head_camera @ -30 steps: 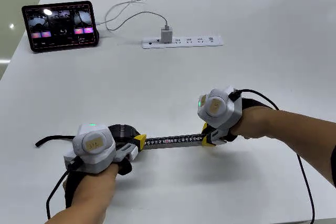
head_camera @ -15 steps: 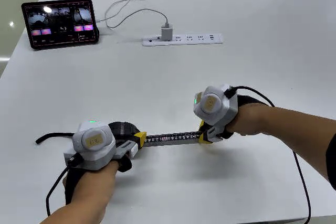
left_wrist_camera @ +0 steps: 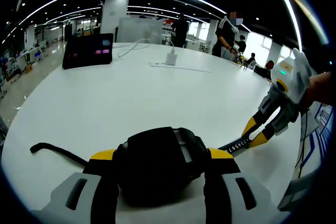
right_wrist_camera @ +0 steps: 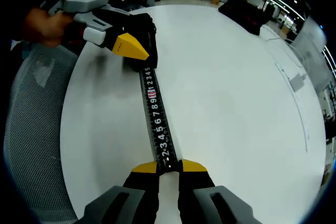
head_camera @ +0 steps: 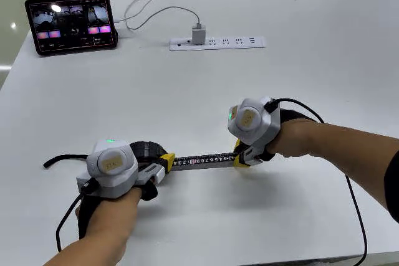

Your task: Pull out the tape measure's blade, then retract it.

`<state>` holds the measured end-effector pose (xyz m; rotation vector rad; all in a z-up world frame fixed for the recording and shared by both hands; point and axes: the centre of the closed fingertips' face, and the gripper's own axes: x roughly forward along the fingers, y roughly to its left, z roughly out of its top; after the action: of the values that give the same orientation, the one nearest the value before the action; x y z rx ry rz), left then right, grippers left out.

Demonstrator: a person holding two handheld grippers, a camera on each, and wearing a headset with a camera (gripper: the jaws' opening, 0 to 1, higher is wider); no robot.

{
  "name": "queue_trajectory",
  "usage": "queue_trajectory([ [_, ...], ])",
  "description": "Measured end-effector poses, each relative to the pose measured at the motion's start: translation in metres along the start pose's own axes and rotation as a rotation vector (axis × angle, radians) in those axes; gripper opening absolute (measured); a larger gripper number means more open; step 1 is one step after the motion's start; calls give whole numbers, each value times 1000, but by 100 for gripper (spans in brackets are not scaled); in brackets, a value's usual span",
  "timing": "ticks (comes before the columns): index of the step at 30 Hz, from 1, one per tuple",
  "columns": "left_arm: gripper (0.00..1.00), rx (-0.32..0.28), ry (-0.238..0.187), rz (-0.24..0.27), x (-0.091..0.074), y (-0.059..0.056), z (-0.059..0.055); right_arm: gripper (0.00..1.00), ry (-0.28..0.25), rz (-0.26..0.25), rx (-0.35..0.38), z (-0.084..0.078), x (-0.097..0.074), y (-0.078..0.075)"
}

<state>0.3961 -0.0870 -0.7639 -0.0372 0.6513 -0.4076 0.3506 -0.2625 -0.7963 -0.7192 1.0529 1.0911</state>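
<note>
Tape measure [head_camera: 144, 152]: case lies on the white table [head_camera: 187, 91] at 7 o'clock in the head view, clamped between the jaws of my left gripper [left_wrist_camera: 163, 156]. Blade [head_camera: 199, 161] runs out toward 3 o'clock, numbers up. My right gripper [right_wrist_camera: 168, 167] pinches the blade's end.

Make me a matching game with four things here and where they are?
1 black round tape measure case
2 black numbered tape blade
3 black tablet with lit screen
4 white power strip

A has a white charger plugged in
B runs from case to right gripper
C stands at the far left
D clamped in the left gripper

Pairs: 1-D, 2-B, 3-C, 4-A
</note>
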Motion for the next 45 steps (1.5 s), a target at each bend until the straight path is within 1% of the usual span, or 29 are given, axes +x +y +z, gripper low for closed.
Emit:
queue_trajectory([
  [5,62,0,-1,-1,0,0,0,9,-15,1,10,4,1,1],
  [27,62,-2,-3,-3,1,1,0,9,-42,-2,5,20,7,4],
  [36,62,-3,-4,-4,0,0,1,9,-50,3,13,26,10,4],
  [45,62,-1,-15,-5,0,0,1,9,-56,-2,6,31,12,5],
])
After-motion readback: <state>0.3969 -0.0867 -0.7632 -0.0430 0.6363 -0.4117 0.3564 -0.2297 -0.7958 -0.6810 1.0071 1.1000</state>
